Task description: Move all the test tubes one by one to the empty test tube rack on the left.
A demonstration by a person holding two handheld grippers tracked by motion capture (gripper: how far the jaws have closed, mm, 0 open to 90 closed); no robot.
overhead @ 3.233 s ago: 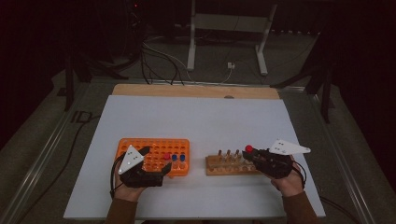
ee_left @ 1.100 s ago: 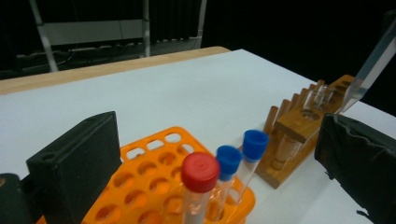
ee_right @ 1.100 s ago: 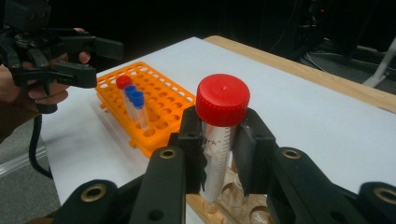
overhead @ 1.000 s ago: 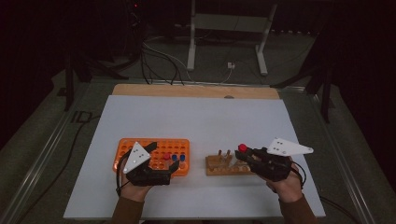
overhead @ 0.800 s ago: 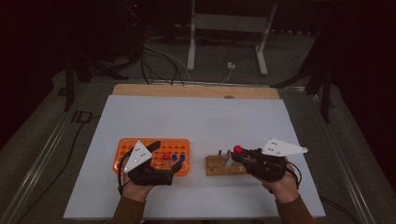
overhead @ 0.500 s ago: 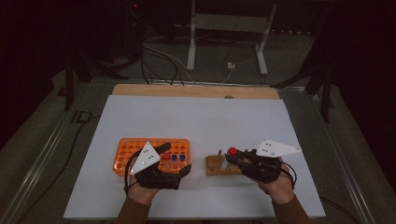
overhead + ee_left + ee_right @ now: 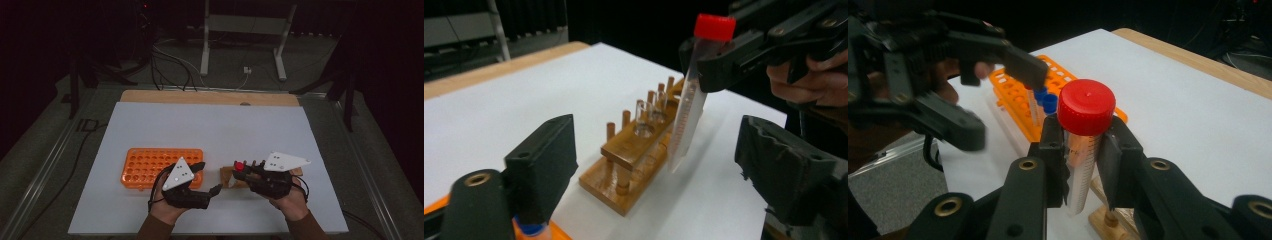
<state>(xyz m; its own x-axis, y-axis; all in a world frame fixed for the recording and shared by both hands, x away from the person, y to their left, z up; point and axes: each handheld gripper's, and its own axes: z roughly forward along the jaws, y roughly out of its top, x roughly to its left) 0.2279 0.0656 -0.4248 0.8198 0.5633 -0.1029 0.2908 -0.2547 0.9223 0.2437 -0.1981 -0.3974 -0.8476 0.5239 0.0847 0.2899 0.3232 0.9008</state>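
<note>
Dark floor, loose cables and a metal stand surround a white table (image 7: 210, 130) with a wooden strip along its far edge. Two racks sit near the person's side: an orange rack (image 7: 150, 165) at about 7 o'clock from the table's middle, and a wooden rack (image 7: 644, 145) at about 5 o'clock, so each lies within easy reach of one hand.

Clamped in the right gripper (image 7: 1083, 150) is a clear tube (image 7: 686, 117) with a red cap (image 7: 1086, 106). Its jaws pinch the tube just under the cap, which leaves the lower body free to pass to the other gripper or to drop into a hole. In the left gripper view the tube hangs slightly tilted, its tip off the table, just beside the wooden rack and toward the 3 o'clock side of it.

Facing it, the left gripper (image 7: 659, 170) is spread wide and empty, with the tube framed in the gap between its jaws. That wide spread looks meant to take the tube, so I judge a hand-over is being set up.

Blue-capped tubes (image 7: 1044, 102) stand in the orange rack's near end, which suggests that rack is where this tube is bound. Glass tubes (image 7: 649, 115) stand in the wooden rack's holes.
</note>
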